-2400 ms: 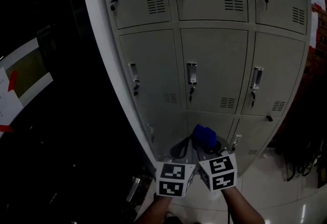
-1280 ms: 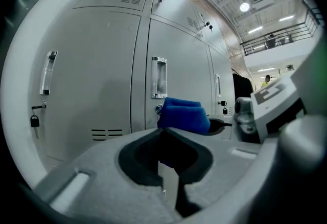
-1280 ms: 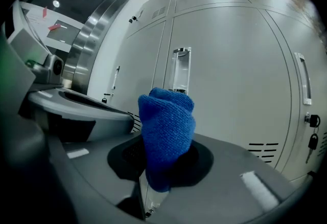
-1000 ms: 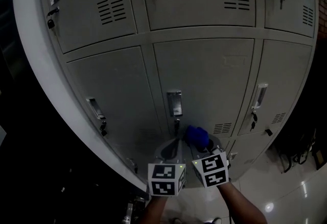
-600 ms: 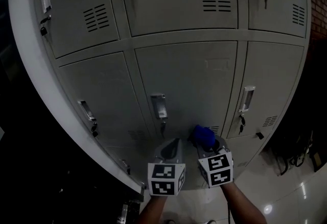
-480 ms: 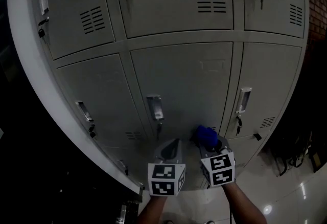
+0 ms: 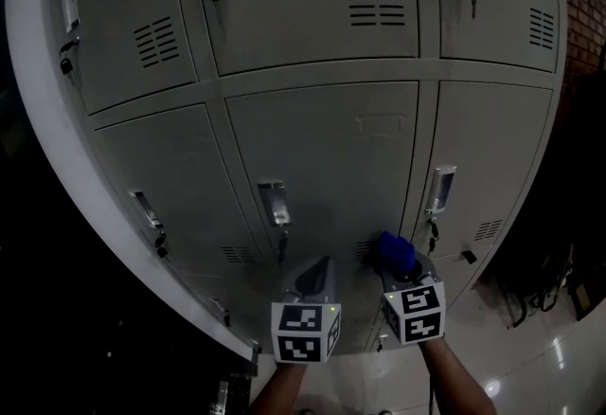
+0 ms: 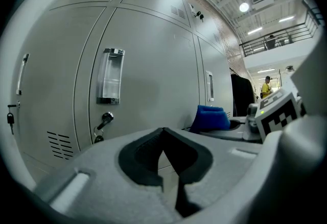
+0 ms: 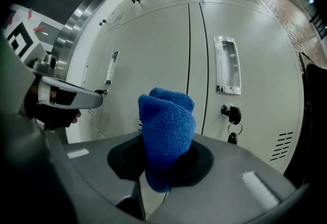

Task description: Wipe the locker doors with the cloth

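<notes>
A bank of grey locker doors (image 7: 322, 148) fills the head view. My right gripper (image 7: 400, 263) is shut on a folded blue cloth (image 7: 393, 250), which sits in front of the middle door's lower right corner, close to a vent. Whether the cloth touches the door cannot be told. In the right gripper view the cloth (image 9: 168, 133) sticks up from between the jaws, facing a door with a handle (image 9: 227, 64) and a key (image 9: 232, 114). My left gripper (image 7: 317, 278) is beside it, shut and empty (image 8: 166, 154), below a handle (image 8: 110, 75).
A glossy tiled floor (image 7: 568, 347) lies to the lower right, with dark cables (image 7: 540, 271) beside the lockers. The lockers' left side borders a dark area (image 7: 57, 309). Far off in the left gripper view stands a person in yellow (image 8: 266, 86).
The view has slid rightward along the lockers, so the doors and handles shifted left. Both grippers stay side by side; the right one with the cloth has drawn slightly further right.
</notes>
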Tool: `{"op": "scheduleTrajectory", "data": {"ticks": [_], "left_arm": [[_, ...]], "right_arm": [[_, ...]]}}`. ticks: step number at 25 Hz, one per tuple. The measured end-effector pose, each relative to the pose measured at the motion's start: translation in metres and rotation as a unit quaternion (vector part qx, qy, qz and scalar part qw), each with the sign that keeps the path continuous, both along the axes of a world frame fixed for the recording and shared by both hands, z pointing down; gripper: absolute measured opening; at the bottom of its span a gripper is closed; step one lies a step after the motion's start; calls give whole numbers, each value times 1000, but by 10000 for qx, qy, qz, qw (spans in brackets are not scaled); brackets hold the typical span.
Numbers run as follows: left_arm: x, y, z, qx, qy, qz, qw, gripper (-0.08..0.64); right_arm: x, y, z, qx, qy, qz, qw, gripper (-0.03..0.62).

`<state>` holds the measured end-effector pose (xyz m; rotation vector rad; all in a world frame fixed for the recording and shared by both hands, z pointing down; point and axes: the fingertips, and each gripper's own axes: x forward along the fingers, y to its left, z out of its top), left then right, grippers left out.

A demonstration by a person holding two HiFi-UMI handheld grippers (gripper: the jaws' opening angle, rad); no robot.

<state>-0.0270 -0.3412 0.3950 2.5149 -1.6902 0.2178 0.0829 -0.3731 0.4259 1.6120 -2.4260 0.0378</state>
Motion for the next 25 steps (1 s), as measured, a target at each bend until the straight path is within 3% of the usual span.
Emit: {"op": "scheduleTrajectory", "data": {"ticks": [8,17,21,25], "left_arm": [[-38,6,-27,215,-18,-211,9995,0],[-102,18,-55,501,-175,-638,9966,1],[-122,21,-59,518,-230,-752,9956,0],[-129,20,-60,543,-214,-771,9953,1]], "right_arm": [[-83,33,-84,301,-342,-979,9942,83],[-188,46,-118,353,-411,-1937,9796,83],[-217,38,-117,340,-393,-2040,9776,83],[-218,30,-113,327,-392,-1924,9800,83]]}}
